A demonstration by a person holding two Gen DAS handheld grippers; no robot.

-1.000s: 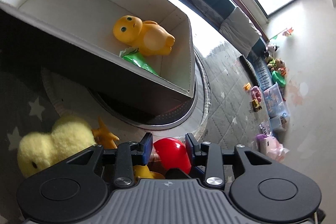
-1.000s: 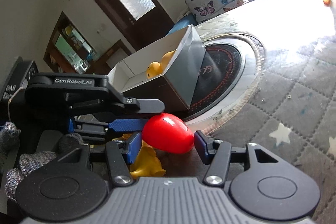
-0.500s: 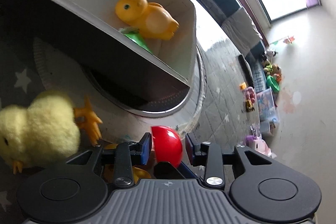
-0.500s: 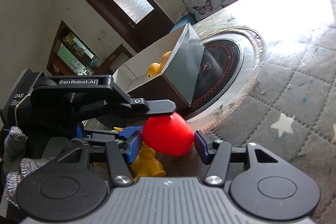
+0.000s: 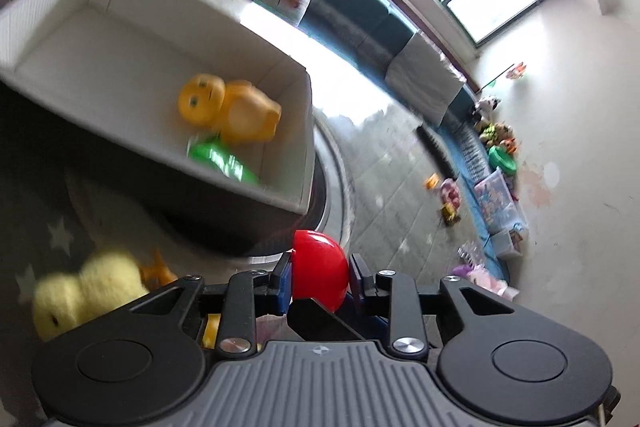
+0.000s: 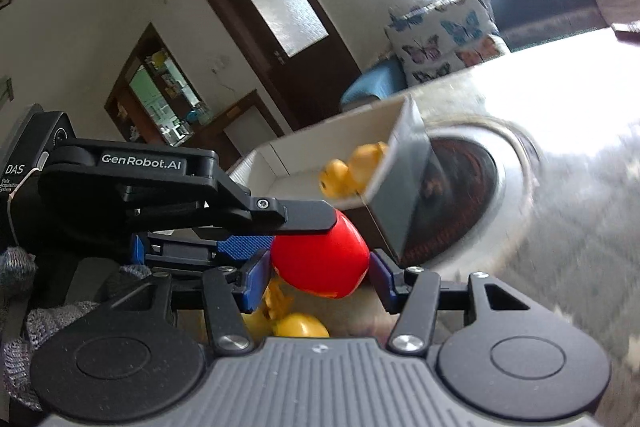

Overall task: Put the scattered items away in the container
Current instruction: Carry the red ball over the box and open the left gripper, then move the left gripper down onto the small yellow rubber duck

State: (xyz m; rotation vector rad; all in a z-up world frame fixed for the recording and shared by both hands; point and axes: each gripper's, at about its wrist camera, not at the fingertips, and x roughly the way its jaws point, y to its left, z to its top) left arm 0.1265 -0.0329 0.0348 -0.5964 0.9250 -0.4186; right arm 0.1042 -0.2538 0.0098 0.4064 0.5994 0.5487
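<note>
Red ball sits between the closing jaws of the left gripper and the right gripper, whose pads look clear of it; squeeze evenly before lifting toward the box.

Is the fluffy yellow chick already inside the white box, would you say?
No, the fluffy yellow chick lies on the star-patterned mat, outside the white box.
</note>
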